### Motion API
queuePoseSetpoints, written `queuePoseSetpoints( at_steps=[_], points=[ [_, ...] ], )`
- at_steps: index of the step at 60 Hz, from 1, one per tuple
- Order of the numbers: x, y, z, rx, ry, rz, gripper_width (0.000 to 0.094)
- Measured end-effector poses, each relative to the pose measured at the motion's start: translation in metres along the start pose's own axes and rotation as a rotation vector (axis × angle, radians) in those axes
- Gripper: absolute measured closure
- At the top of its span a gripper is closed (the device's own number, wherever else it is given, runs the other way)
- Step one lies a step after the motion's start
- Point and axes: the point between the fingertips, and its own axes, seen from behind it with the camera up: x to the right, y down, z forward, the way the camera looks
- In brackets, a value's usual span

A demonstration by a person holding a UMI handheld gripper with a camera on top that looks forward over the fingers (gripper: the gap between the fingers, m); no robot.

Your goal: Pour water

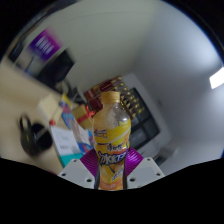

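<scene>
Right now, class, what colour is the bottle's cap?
Yellow cap, seen in the gripper view.

I have a yellow bottle point(112, 140) clamped between my fingers point(75, 171), upright, its purple label pressed by both pads and its cap toward the ceiling. Beyond it, off to the left, the bench point(20, 95) carries a black mug point(36, 135) and some cartons point(66, 135).

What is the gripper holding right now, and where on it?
The gripper holds a yellow drink bottle, both fingers pressed on its lower body at the label.
</scene>
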Motion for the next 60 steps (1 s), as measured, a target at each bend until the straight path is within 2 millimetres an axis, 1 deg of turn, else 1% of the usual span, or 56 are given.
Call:
queuePoseSetpoints(
  at_steps=[2,3,4,7,8,10,11,12,13,14,15,17,18,20,21,22,26,27,28,32,33,34,35,40,41,43,44,45,50,52,57,60],
  points=[
    [-0.002,0.007,-0.001,-0.015,-0.010,0.183,0.0622],
    [-0.013,0.019,-0.014,-0.007,0.040,0.308,0.0621],
    [-0.001,0.017,-0.012,-0.022,-0.002,0.365,0.0621],
    [-0.009,0.021,-0.013,-0.021,-0.048,0.601,0.0621],
    [-0.030,0.029,-0.009,-0.017,-0.048,0.701,0.0621],
    [-0.039,0.032,-0.008,-0.022,-0.084,0.833,0.0622],
    [-0.053,0.038,-0.015,-0.016,-0.071,0.908,0.0621],
    [-0.055,0.038,-0.012,-0.029,-0.094,0.945,0.0621],
    [-0.042,0.041,-0.017,-0.036,-0.100,0.985,0.0623],
    [-0.043,0.044,-0.017,-0.042,-0.099,1.023,0.0623],
    [-0.039,0.050,-0.022,-0.048,-0.098,1.050,0.0622],
    [-0.037,0.055,-0.022,-0.046,-0.087,1.094,0.0622],
    [-0.054,0.057,-0.015,-0.046,-0.083,1.113,0.0621],
    [-0.059,0.063,-0.015,-0.061,-0.088,1.131,0.0623],
    [-0.081,0.067,-0.012,-0.063,-0.090,1.137,0.0623],
    [-0.069,0.068,-0.016,-0.073,-0.105,1.130,0.0623],
    [-0.083,0.070,-0.013,-0.083,-0.141,1.100,0.0621],
    [-0.101,0.071,-0.013,-0.084,-0.140,1.092,0.0621],
    [-0.094,0.075,-0.012,-0.092,-0.147,1.084,0.0622],
    [-0.108,0.080,-0.011,-0.118,-0.169,1.062,0.0621],
    [-0.112,0.083,-0.011,-0.131,-0.179,1.056,0.0606],
    [-0.114,0.080,-0.007,-0.109,-0.166,1.050,0.0617],
    [-0.110,0.081,-0.010,-0.101,-0.163,1.043,0.0616],
    [-0.109,0.084,-0.011,-0.100,-0.152,1.047,0.0621],
    [-0.107,0.084,-0.008,-0.099,-0.152,1.052,0.0619],
    [-0.108,0.083,-0.011,-0.093,-0.148,1.058,0.0618],
    [-0.108,0.083,-0.012,-0.089,-0.147,1.060,0.0580],
    [-0.108,0.083,-0.012,-0.088,-0.146,1.061,0.0581],
    [-0.106,0.081,-0.013,-0.095,-0.142,1.054,0.0445],
    [-0.105,0.082,-0.013,-0.108,-0.152,1.048,0.0419],
    [-0.113,0.084,-0.021,-0.146,-0.208,1.046,0.0202],
    [-0.107,0.080,-0.032,-0.153,-0.226,1.050,0.0083]
  ],
)
